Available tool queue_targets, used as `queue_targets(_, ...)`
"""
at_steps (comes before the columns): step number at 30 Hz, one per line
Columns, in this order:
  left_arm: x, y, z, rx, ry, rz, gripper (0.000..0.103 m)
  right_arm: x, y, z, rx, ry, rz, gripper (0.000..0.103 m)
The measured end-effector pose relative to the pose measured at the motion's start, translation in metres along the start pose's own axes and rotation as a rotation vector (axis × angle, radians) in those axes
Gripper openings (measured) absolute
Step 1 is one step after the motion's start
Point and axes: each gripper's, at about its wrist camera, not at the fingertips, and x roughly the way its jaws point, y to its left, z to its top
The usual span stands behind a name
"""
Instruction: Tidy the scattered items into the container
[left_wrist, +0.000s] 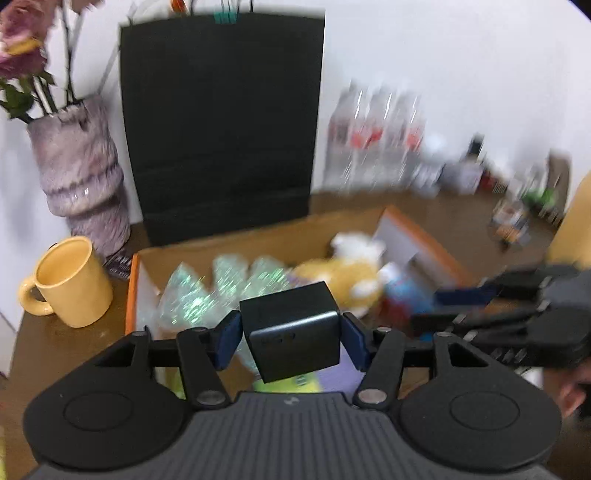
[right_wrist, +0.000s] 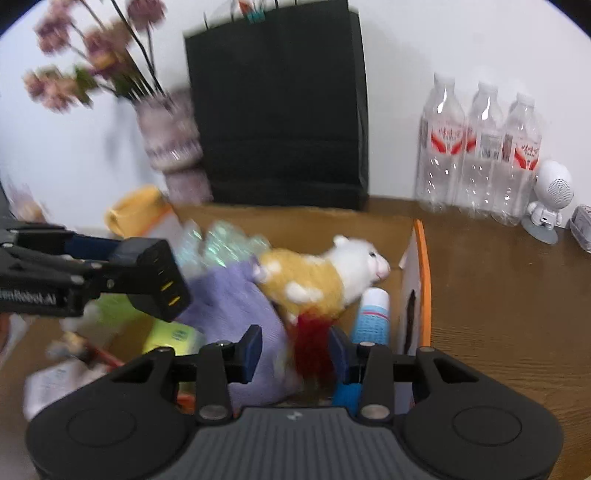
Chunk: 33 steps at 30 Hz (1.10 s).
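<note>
left gripper clamps a boxy black charger mid-frame over the orange-edged cardboard box, probably for dropping in, right gripper apart, nothing gripped

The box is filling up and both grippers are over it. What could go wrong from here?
The charger in the left gripper hangs above the plush toy and shiny bags in the box; released there, it might roll off them awkwardly. The right gripper is close beside it, so the two could bump.

Wrist views angled down (shared box)
</note>
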Motion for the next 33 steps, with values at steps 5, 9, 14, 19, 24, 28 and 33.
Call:
queue_targets(5,0.027,0.018,-0.013,-0.057,0.125,0.05,0.064,0.01,-0.002,0.01,0.017,0.04,-0.013,0.057)
queue_targets(9,0.009,0.033,-0.012,-0.107,0.095,0.038,0.083,0.002,-0.006,0.014,0.054,0.052,-0.02,0.08)
queue_targets(14,-0.016,0.028,-0.008,-0.074,0.061,0.028,0.093,-0.003,-0.006,0.016,0.054,0.072,-0.025,0.079)
queue_targets(19,-0.022,0.015,-0.01,-0.045,0.051,0.02,0.097,-0.005,-0.005,0.016,0.063,0.08,0.005,0.077)
queue_targets(24,-0.024,0.009,-0.014,-0.06,0.02,0.019,0.1,0.003,-0.004,0.013,0.06,0.102,0.001,0.07)
queue_targets(28,-0.021,0.007,-0.021,-0.076,0.038,0.008,0.101,0.005,-0.006,0.006,0.062,0.124,0.0,0.07)
queue_targets(33,-0.019,0.0,-0.031,-0.059,0.089,0.036,0.102,-0.005,-0.008,-0.001,0.067,0.128,0.004,0.069)
